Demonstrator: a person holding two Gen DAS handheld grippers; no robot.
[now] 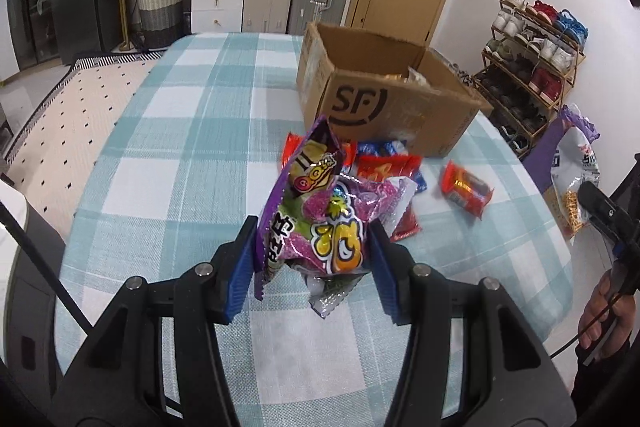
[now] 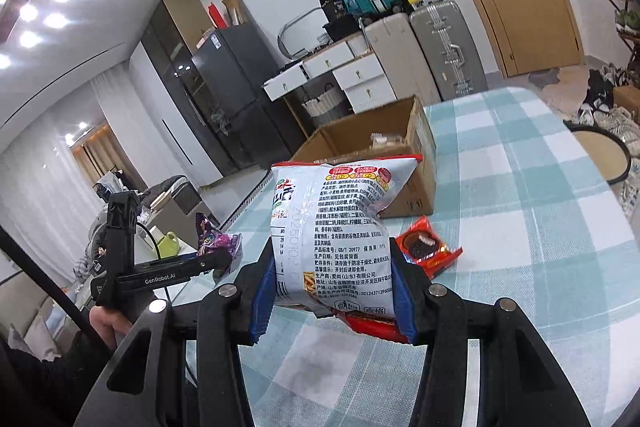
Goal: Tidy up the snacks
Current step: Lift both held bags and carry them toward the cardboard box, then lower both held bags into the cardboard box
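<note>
A: What colour is the cloth on the counter [image 1: 168, 131]?

B: Pale teal and white checks. The cardboard box [image 1: 384, 107] is brown with a black round logo.

A: And the packets?

B: The candy bag [image 1: 316, 219] is purple and pink (with yellow cartoon lettering). The chip bag [image 2: 332, 235] is white, red-edged, covered in black print. The cookie packet [image 1: 466, 189] is red-orange.

A: The tool pads [image 1: 240, 267]?

B: Blue, on black arms.

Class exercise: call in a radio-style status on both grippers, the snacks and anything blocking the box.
Left gripper shut on purple gummy bag. Right gripper shut on white printed snack bag. Open brown cardboard box ahead; red snack packets loose on checked tablecloth. Path clear.
</note>
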